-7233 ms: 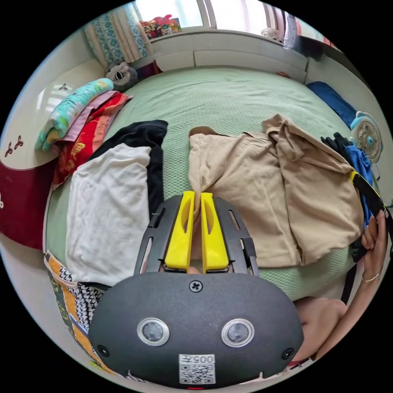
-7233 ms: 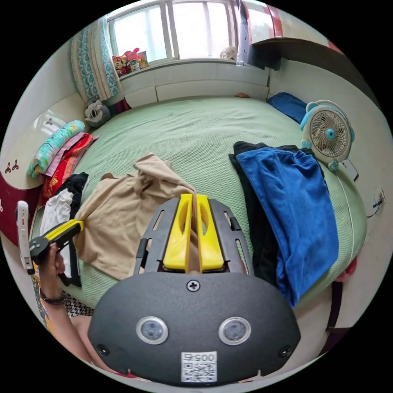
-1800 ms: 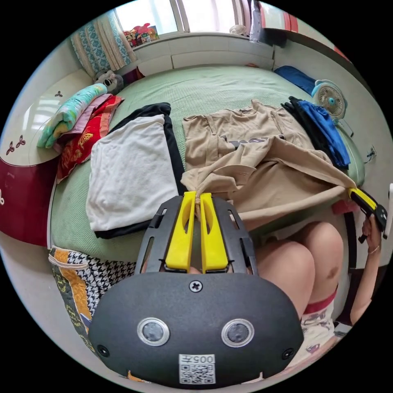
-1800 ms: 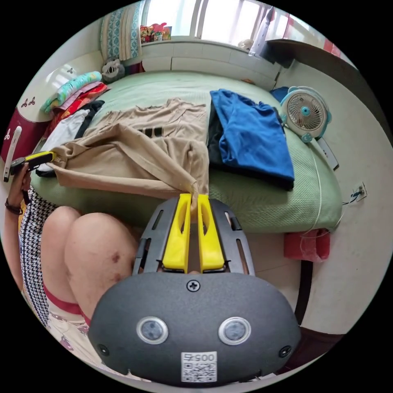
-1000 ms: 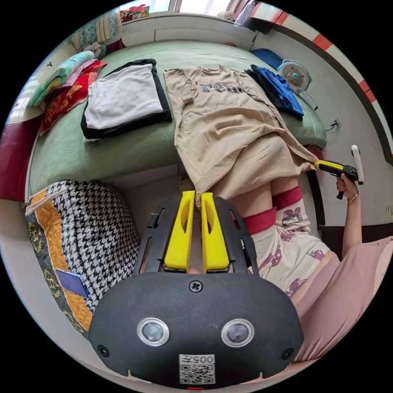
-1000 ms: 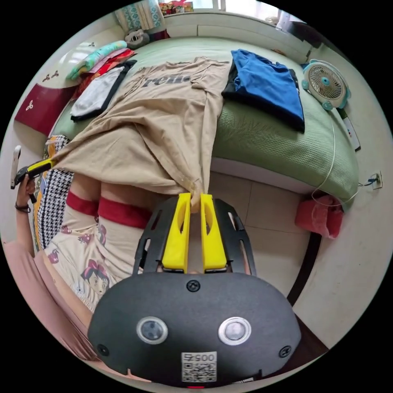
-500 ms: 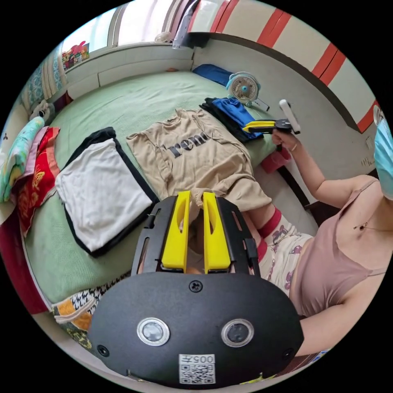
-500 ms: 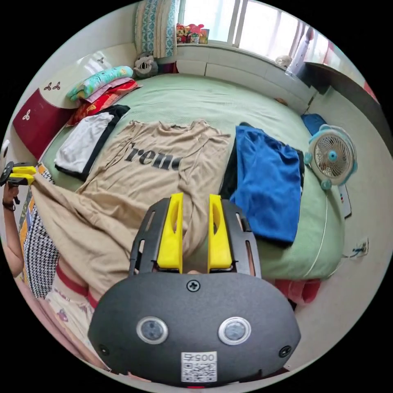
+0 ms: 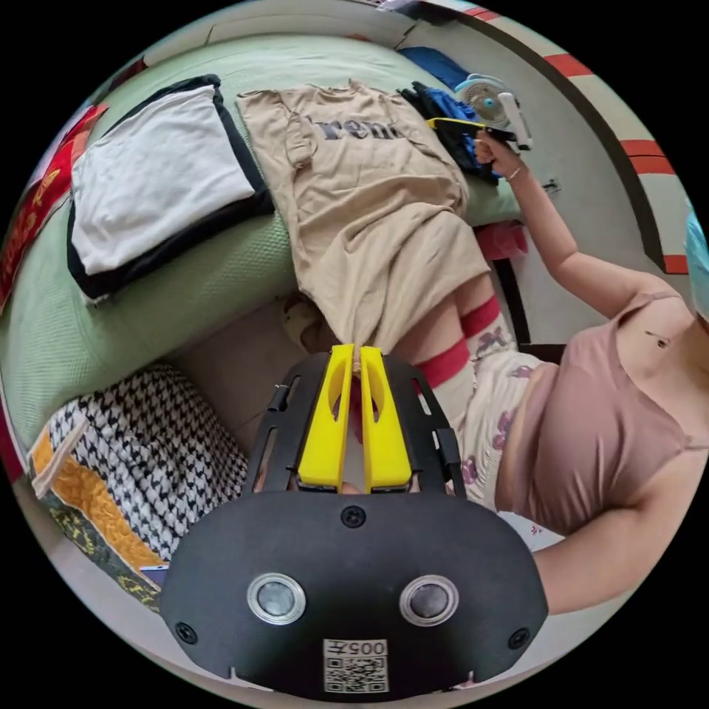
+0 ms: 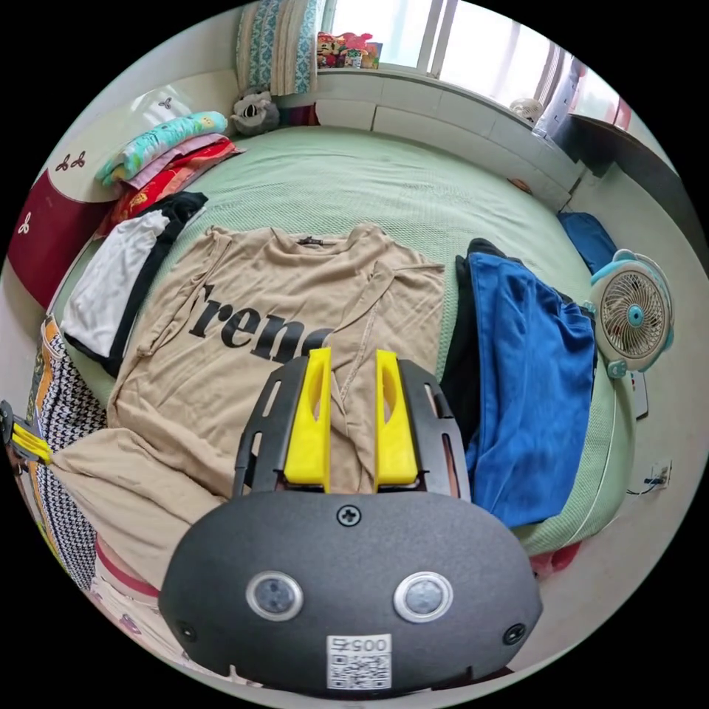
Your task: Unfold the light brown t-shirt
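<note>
Hem pinched to spread the light brown cotton t-shirt flat.
Left gripper clenches the hem at its jaw tips; right gripper hovers released above the chest.

The light brown t-shirt bore large dark letters across its chest reading "rene", the end hidden, and a code tag on each gripper housing read "005".

Bed with green textured cover, well ahead of the fingers. Window behind it, bright daylight, patterned curtain beside the glass. White ledge under the window. Dark red headboard at the bed's end. Small fan at the opposite bed edge. Pale tiled floor beside the bed, cream walls.
</note>
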A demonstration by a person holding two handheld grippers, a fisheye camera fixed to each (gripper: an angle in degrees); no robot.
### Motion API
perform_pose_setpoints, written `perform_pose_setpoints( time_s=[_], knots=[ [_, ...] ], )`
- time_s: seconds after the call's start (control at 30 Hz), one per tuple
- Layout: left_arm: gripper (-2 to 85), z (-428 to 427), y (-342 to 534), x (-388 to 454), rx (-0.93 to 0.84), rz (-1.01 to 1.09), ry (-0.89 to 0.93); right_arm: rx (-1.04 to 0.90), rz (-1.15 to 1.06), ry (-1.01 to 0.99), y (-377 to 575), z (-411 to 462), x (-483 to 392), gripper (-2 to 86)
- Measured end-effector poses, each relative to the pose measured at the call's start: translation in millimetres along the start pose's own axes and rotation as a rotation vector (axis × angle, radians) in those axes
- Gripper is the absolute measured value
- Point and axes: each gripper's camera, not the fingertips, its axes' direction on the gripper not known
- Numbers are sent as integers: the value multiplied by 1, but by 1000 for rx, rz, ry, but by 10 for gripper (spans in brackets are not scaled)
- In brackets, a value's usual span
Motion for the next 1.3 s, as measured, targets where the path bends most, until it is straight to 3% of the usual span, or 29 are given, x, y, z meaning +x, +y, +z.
perform_pose_setpoints(
  time_s=[0.2, 0.4, 0.53, 0.63, 0.8, 0.97, 1.17, 1.3],
  knots=[
    [42, 6, 53, 17, 118, 33, 27, 24, 0, 3, 19, -27, -11, 88],
    [40, 9, 82, 27, 192, -74, -138, 29, -47, 8, 38, -47, -25, 92],
    [59, -3, 55, 39, 331, -94, -293, 23, -65, -1, 43, -50, -32, 98],
    [70, 6, 8, 49, 375, -44, -263, -1, -86, -86, 49, -48, -40, 108],
    [101, 54, -63, 71, 300, 55, -225, -86, -212, -193, 84, -35, -71, 121],
    [106, 100, -104, 87, 196, 70, -232, -190, -188, -249, 101, -8, -70, 119],
    [20, 110, -114, 106, 161, 36, -297, -185, -115, -261, 96, 7, -65, 94],
    [6, 99, -113, 124, 191, 50, -320, -176, -88, -245, 92, 14, -67, 57]
  ],
)
